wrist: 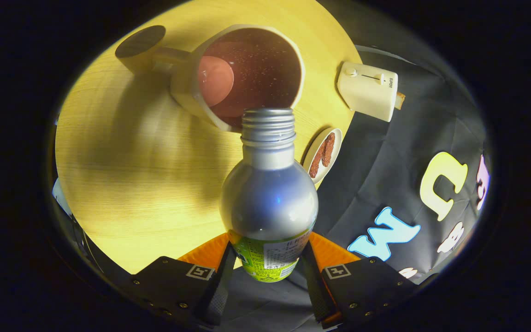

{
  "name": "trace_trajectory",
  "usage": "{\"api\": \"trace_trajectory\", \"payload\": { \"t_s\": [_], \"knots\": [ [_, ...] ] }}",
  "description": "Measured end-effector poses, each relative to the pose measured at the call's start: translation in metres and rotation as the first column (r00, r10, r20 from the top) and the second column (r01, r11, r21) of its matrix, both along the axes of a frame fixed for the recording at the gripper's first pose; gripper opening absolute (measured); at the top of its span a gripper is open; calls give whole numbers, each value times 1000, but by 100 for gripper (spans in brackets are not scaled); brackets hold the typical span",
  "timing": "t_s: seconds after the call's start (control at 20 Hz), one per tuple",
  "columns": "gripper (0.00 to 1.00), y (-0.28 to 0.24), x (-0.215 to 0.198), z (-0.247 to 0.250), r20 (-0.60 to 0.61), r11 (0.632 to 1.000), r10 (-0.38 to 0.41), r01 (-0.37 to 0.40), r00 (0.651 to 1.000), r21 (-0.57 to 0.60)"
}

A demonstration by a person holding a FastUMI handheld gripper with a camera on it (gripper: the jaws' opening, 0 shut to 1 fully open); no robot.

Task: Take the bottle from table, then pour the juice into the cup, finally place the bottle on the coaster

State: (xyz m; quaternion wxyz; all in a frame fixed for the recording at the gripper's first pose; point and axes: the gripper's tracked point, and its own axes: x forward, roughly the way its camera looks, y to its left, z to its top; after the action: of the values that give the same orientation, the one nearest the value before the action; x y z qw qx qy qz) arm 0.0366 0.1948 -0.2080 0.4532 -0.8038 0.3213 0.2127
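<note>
Mid-pour, by the look of it. Fingers (268,267) clamped on the lower, labelled part of the bottle (268,198), one pressing each side, with the silver shoulder and the open threaded neck tipped forward toward the cup (247,74). Mouth of the bottle right at the near rim of the cup — whether touching or just above it, impossible to tell. Cup on the pale wooden surface (132,175), its inside dark and wet-looking, a reddish round patch within; no stream visible at the lip.

For a clean pour: keep the neck centred over the opening rather than the rim edge, tilt slowly, hold the grip firm so the smooth body cannot slip. Likely risk — juice running down the outside of the cup if the mouth sits short of the rim.

Dark round coaster (140,41) beyond the cup, well apart from the fingers. Small dish (323,154) and cream-coloured box (369,90) beside the cup, worth avoiding later.
</note>
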Motion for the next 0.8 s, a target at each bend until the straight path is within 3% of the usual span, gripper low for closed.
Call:
{"api": "trace_trajectory", "payload": {
  "t_s": [0.8],
  "knots": [
    [72,6,10,20,-44,989,9,-15,999,-148]
  ]
}}
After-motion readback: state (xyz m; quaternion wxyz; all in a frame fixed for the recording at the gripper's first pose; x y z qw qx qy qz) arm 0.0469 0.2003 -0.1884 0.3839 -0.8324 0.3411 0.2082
